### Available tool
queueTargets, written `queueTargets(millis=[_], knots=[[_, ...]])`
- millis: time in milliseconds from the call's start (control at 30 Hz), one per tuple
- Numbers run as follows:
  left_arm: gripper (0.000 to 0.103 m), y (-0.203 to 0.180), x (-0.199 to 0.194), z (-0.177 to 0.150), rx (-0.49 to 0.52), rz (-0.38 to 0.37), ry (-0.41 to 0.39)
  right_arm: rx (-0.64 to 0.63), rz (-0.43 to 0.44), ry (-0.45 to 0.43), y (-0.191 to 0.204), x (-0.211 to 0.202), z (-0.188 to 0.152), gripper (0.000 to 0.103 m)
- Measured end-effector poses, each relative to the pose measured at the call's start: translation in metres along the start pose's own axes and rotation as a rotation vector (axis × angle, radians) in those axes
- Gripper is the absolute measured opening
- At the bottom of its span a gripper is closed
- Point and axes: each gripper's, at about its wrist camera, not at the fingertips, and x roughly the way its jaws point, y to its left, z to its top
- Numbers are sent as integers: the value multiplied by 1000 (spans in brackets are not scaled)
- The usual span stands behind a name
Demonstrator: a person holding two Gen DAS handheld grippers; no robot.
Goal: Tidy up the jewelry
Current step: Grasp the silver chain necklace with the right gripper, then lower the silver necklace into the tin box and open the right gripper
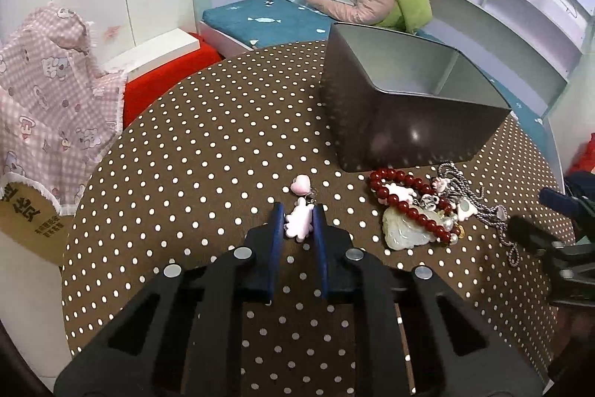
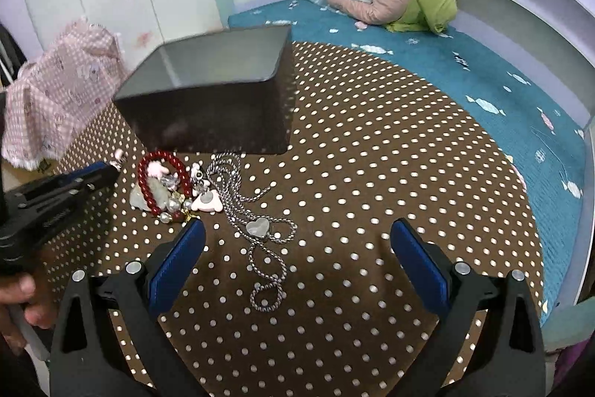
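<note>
Picking up the first charm
The left gripper (image 1: 298, 216) is clenched on the pink charm (image 1: 297, 222); the right gripper (image 2: 297, 240) hangs released over the necklace (image 2: 260, 229). Next: lift toward the box (image 1: 409, 121).

Left gripper (image 1: 298, 219) jaws nearly closed, right gripper (image 2: 297, 235) jaws wide apart.

1. The left wrist camera sits just behind its gripper (image 1: 298, 217), looking steeply down, close over a polka-dot table (image 1: 193, 144).
2. The right wrist camera looks down likewise past its gripper (image 2: 297, 240), slightly farther back.
3. Both views share the dark box (image 1: 401, 121), the jewelry pile (image 1: 420, 207) and the bed (image 1: 260, 25) beyond.
</note>
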Motion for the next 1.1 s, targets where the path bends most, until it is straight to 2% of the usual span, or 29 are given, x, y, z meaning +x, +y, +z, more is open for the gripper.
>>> queueTargets(millis=[67, 167, 200, 233, 300, 367, 433, 767, 1100], knots=[[16, -1, -5, -3, -4, -5, -5, -28, -6, 21, 5, 8, -2, 85], [16, 0, -14, -5, -9, -9, -15, -68, -12, -7, 12, 8, -5, 70], [16, 1, -16, -5, -12, -9, -18, -80, -6, -15, 14, 6, -5, 58], [16, 2, -19, -5, -16, -11, -20, -87, -3, -19, 15, 5, -6, 43], [16, 4, -24, -5, -20, -15, -25, -109, 6, -19, 18, 4, -5, 27], [16, 3, -30, -6, -20, -21, -32, -122, 11, -15, 19, 4, -6, 23], [16, 2, -35, -7, -20, -26, -37, -118, 26, -16, 19, 1, -7, 13], [16, 2, -63, -9, -13, -50, -74, -88, 70, -85, 11, -40, 7, 13], [16, -4, -100, 15, 15, -72, -144, -140, 100, -201, 18, -100, 40, 13]])
